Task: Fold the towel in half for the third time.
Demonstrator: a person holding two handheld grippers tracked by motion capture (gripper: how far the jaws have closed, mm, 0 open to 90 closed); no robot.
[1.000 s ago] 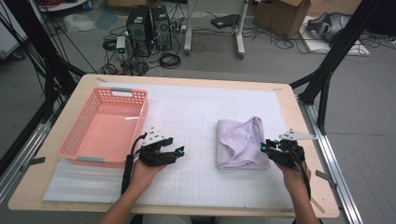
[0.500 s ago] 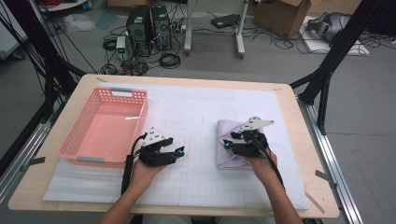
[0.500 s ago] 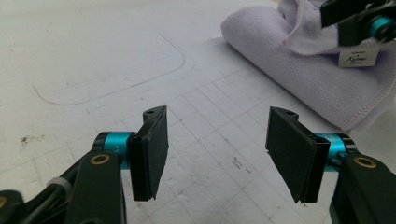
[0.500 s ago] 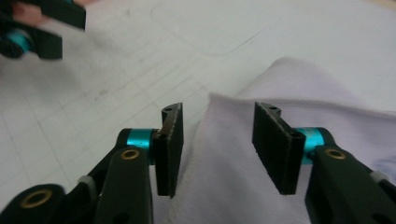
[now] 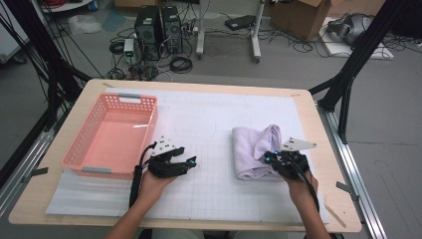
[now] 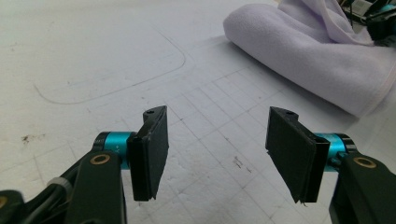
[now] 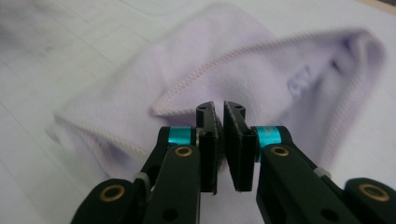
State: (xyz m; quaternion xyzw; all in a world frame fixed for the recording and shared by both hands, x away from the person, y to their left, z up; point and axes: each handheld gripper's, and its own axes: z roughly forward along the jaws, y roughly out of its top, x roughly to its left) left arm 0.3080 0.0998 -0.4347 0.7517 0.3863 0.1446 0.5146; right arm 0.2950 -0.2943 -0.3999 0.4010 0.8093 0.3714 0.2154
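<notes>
Pink basket (image 5: pixel 112 134) holds nothing; lilac towel (image 5: pixel 254 149) lies well apart.

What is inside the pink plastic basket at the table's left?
The pink plastic basket holds nothing: the high view shows its bare bottom through the open top. Its near wall hides a thin strip of that bottom, and the white mat beneath is covered.

Wooden table (image 5: pixel 308 107), white mat (image 5: pixel 209 119), basket (image 5: pixel 112 134), towel (image 5: pixel 251 149)
</notes>
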